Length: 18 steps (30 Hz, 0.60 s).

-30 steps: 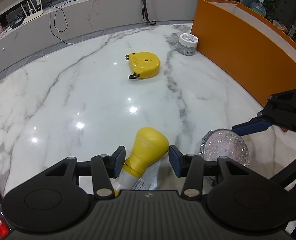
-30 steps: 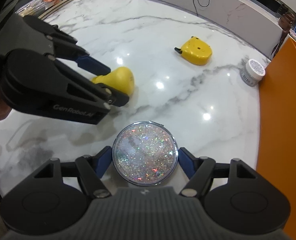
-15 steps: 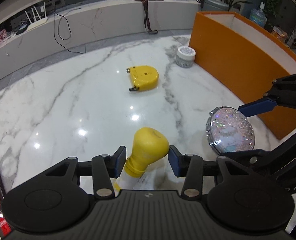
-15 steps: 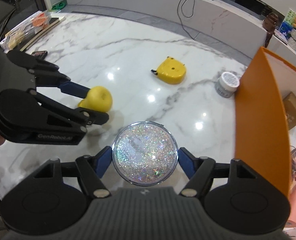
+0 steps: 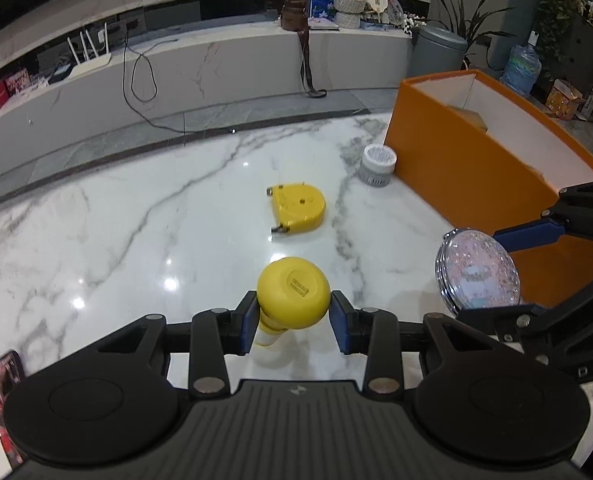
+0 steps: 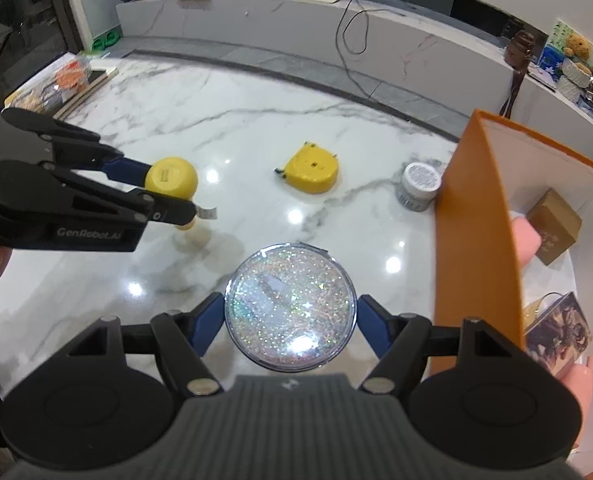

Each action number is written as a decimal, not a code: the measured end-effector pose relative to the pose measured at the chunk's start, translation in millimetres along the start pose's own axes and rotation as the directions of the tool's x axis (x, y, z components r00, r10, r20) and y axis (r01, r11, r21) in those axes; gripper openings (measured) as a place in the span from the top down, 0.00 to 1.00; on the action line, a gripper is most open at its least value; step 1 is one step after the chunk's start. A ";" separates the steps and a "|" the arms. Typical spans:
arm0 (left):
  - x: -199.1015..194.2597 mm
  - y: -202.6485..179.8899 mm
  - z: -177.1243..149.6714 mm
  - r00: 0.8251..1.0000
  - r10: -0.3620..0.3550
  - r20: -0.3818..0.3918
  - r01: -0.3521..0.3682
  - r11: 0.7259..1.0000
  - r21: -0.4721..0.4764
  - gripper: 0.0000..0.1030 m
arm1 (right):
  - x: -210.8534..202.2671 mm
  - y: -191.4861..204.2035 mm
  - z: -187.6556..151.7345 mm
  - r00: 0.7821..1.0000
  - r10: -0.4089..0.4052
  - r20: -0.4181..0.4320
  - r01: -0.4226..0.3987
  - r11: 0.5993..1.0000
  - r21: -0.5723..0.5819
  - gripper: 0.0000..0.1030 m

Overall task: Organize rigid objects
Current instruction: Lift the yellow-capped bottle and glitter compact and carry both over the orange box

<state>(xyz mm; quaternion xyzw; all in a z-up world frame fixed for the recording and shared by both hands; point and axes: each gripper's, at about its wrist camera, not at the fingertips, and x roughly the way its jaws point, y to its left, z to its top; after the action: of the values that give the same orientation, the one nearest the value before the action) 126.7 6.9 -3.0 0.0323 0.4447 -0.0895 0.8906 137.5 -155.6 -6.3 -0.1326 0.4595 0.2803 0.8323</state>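
Marble counter carries an orange box holding a brown carton, a pink item and a printed pack, partly cut off. Left tongs clamp the yellow-capped bottle, its body hidden below. Right tongs grip the glitter compact beside the box wall.

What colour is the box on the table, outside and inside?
The box is orange outside and white inside, best seen in the right wrist view.

Both grippers clamped, left gripper beside right gripper (angled downward)
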 end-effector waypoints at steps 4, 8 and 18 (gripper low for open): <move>-11.9 -6.8 15.2 1.000 0.012 0.024 -0.013 1.000 0.021 0.59 | -11.8 -11.2 5.5 0.999 -0.007 0.034 0.006 0.999 0.032 0.31; -24.6 -18.6 36.0 0.998 0.016 0.056 -0.019 0.998 0.054 0.59 | -29.9 -28.5 9.5 0.997 -0.019 0.081 0.012 0.997 0.080 0.31; -36.1 -69.1 81.3 0.994 -0.010 0.110 -0.006 0.990 0.143 0.59 | -57.5 -70.0 6.2 0.987 -0.073 0.142 0.044 0.981 0.191 0.31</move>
<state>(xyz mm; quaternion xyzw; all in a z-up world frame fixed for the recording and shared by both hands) 156.4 -67.4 76.3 0.0906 0.3871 -0.1236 0.9092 158.8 -229.0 42.7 -0.0458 0.4164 0.2202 0.8809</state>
